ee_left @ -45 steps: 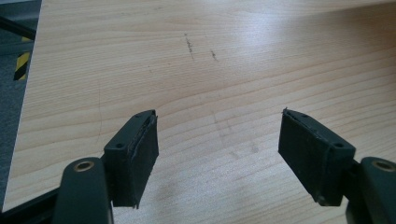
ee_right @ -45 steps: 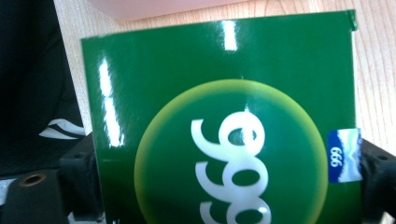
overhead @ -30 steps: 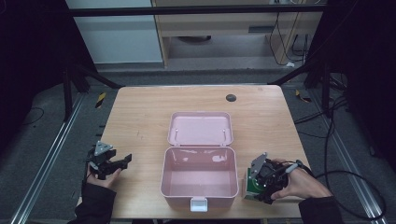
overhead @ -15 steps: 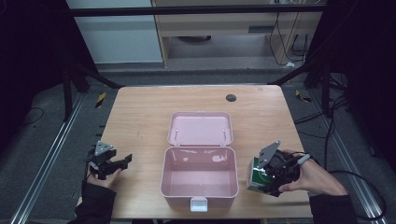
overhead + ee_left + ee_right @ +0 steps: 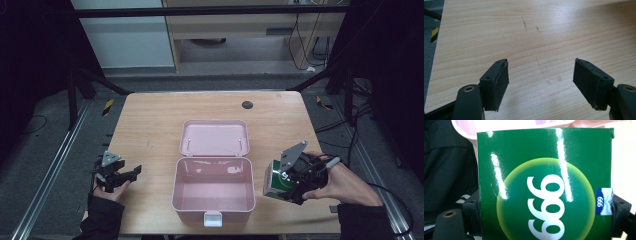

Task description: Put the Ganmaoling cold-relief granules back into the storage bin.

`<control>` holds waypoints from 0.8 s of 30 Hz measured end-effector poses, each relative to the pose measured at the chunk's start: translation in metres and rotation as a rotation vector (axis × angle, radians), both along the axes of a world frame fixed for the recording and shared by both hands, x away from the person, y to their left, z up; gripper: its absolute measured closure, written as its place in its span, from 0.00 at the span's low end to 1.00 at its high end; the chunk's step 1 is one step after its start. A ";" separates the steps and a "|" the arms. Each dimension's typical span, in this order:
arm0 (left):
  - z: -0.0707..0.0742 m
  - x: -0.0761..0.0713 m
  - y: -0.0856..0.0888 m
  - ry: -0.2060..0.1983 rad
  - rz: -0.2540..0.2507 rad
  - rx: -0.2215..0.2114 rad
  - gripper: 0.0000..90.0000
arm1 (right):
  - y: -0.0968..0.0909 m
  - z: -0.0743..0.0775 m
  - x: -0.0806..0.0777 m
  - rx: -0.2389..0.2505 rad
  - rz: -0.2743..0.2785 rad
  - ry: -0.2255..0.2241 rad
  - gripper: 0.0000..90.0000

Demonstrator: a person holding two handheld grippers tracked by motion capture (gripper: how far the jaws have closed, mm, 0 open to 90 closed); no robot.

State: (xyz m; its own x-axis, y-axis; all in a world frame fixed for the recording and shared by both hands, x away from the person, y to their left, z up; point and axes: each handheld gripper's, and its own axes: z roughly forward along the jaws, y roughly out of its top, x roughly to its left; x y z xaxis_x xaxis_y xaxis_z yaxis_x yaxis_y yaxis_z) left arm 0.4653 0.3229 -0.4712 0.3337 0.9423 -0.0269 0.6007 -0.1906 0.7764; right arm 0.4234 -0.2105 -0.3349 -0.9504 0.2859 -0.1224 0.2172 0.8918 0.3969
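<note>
Green box (image 5: 276, 181) printed with white digits, clamped between the jaws of the right gripper (image 5: 295, 175), held just right of the pink case (image 5: 213, 202), above the wooden table (image 5: 150, 125). Seen close in the right gripper view (image 5: 544, 185), with the case's pale rim just beyond. Case open and empty, lid (image 5: 215, 137) laid back flat on its far side. Left gripper (image 5: 122, 175) well left of the case, jaws spread wide over bare wood, grasping nothing. Small dark round spot (image 5: 247, 105) beyond the lid, near the far edge.
</note>
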 end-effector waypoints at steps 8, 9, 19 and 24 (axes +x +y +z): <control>-0.001 0.000 0.000 0.005 -0.002 0.002 0.31 | 0.007 0.020 0.001 -0.001 0.009 -0.020 0.18; -0.001 0.000 0.000 0.005 -0.002 0.003 0.31 | 0.009 0.023 0.001 -0.001 0.014 -0.025 0.18; -0.001 0.000 0.000 0.006 -0.002 0.004 0.31 | 0.024 0.045 0.003 -0.009 0.043 -0.045 0.18; -0.001 0.001 0.001 0.006 -0.002 0.004 0.31 | 0.035 0.052 0.004 -0.010 0.068 -0.054 0.18</control>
